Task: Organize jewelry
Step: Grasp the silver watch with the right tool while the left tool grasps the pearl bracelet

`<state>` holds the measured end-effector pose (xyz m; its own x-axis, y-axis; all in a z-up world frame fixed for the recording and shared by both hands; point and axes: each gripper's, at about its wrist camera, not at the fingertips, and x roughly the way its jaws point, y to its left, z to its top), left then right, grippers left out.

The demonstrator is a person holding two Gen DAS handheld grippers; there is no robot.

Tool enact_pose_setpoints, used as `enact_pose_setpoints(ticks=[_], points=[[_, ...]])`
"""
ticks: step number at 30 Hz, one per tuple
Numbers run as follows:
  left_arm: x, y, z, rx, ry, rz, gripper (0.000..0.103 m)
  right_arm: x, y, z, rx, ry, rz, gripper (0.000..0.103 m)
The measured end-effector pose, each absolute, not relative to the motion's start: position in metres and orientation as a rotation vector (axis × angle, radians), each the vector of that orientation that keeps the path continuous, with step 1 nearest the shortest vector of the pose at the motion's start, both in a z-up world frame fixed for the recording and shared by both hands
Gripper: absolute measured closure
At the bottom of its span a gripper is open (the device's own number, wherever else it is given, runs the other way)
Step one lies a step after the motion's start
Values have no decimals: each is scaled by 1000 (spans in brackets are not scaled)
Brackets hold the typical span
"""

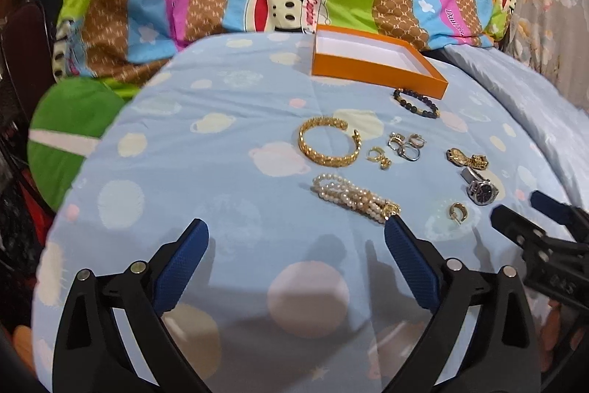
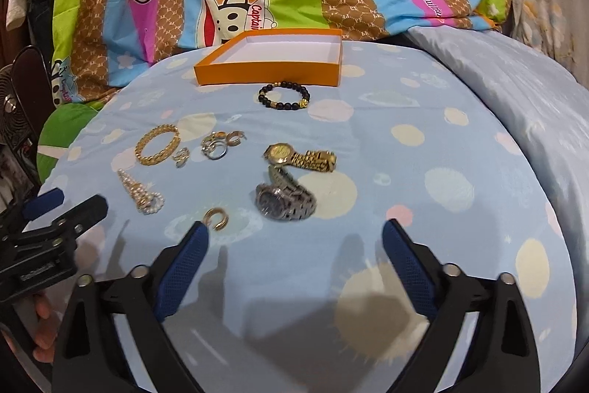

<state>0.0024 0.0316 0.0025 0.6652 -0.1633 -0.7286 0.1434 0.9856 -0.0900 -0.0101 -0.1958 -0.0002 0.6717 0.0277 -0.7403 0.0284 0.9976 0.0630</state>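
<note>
Right wrist view: orange box seen empty; all jewelry left on bed; both hand-held grippers spread wide, nothing held.

Shiny metal watches and gold bangle — on soft, matt cotton bedsheet.

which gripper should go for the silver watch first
Right, probably. The silver watch lies just ahead of the open right gripper, between its fingers' lines. From the left gripper, also open, it sits far off to the right, with the pearl bracelet nearer.
</note>
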Motion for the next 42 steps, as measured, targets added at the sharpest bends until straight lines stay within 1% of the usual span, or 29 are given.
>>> enact_pose_setpoints(ticks=[1, 3, 4, 5, 8, 13, 16, 19, 20, 28, 35, 39, 41, 42], points=[[4, 34, 1, -46, 833, -177, 9, -5, -197, -3, 72, 849, 10, 28], [6, 35, 1, -64, 836, -179, 9, 3, -195, -8, 71, 881, 32, 43], [6, 34, 1, -62, 838, -183, 8, 5, -194, -10, 68, 888, 43, 46], [7, 34, 0, -59, 843, -186, 8, 7, -192, -10, 62, 888, 51, 48], [7, 32, -2, -48, 853, -200, 8, 11, -189, -11, 49, 890, 71, 49], [8, 31, -3, -40, 866, -206, 8, 19, -193, -14, 73, 902, 83, 56], [10, 31, -3, -40, 872, -209, 7, 21, -197, -14, 94, 901, 84, 64], [10, 30, -5, -36, 882, -215, 7, 19, -200, -14, 115, 899, 89, 76], [10, 30, -5, -35, 882, -217, 7, 19, -200, -14, 116, 899, 88, 78], [10, 29, -5, -35, 885, -220, 7, 14, -201, -12, 117, 883, 67, 82], [18, 24, 1, -70, 908, -258, 7, 12, -208, -12, 146, 882, 54, 83], [29, 10, 5, -31, 906, -236, 8, 11, -210, -13, 158, 885, 56, 83], [37, 2, 3, -28, 928, -231, 13, 11, -211, -13, 161, 886, 56, 83], [41, -1, 0, -27, 943, -231, 22, 11, -211, -13, 164, 886, 56, 83]])
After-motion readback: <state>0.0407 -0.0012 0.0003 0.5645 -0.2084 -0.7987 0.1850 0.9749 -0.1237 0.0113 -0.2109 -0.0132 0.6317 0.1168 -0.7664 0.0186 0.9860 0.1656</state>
